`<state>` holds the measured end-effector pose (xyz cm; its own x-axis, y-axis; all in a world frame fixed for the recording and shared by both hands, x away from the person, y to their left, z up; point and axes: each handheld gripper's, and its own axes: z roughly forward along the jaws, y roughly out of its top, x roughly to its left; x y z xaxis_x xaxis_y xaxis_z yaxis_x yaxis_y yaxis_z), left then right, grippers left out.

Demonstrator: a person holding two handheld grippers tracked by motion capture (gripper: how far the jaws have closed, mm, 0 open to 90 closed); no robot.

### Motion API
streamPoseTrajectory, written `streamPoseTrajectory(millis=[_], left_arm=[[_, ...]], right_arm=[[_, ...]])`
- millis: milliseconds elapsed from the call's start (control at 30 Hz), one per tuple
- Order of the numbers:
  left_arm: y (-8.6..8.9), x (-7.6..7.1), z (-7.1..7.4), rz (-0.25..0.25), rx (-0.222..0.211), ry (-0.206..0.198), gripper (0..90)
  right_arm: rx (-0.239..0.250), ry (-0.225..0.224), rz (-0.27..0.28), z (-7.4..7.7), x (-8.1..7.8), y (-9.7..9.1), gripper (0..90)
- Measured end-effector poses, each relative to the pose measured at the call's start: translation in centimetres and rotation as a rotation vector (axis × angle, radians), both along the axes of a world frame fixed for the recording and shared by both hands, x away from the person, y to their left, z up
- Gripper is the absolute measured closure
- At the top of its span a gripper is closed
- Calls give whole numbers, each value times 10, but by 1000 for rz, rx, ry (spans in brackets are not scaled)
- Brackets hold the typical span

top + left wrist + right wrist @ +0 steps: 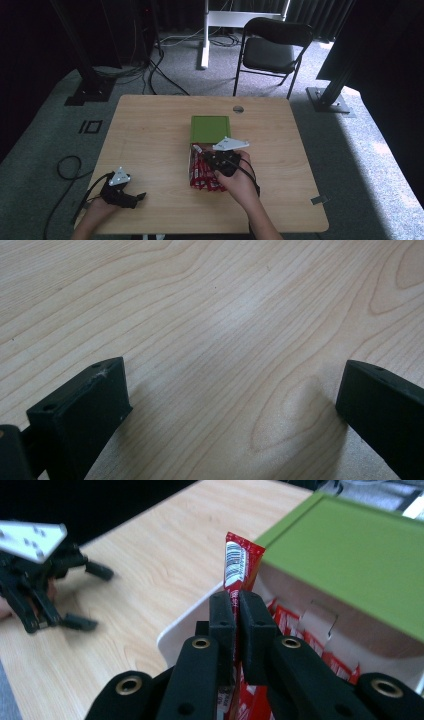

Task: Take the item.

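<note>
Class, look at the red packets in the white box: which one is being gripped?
The red packet standing upright between the closed jaws of the right tool, barcode end up. The other packets lie loose in the white box, untouched.

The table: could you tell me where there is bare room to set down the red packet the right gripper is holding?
The table is bare between the box and the left gripper, and right of the box out to the table's right edge. It is crowded at the box, where the right gripper grips the red packet over other packets.
</note>
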<state>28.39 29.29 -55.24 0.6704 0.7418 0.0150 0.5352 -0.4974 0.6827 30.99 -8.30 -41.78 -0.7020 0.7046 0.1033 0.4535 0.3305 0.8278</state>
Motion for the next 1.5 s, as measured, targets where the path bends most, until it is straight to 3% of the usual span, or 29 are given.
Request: streamPoseTrajectory(millis=[467,567,667,800,967,1300,1500], left_arm=[[0,0,0,-1,1,-1,15],[0,0,0,-1,1,-1,14],[0,0,0,-1,1,-1,15],[0,0,0,0,0,-1,14],[0,0,0,0,1,-1,15],[0,0,0,0,1,-1,14],[0,0,0,0,1,-1,15]], right_arm=[[42,-76,-95,22,12,-18,854],[60,-109,-160,27,16,-30,854],[55,-114,-171,28,16,-32,854],[51,-145,-254,29,21,-48,851],[53,-157,-342,18,28,-65,851],[57,-115,-414,-8,36,-79,849],[43,-100,-480,-35,42,-82,850]])
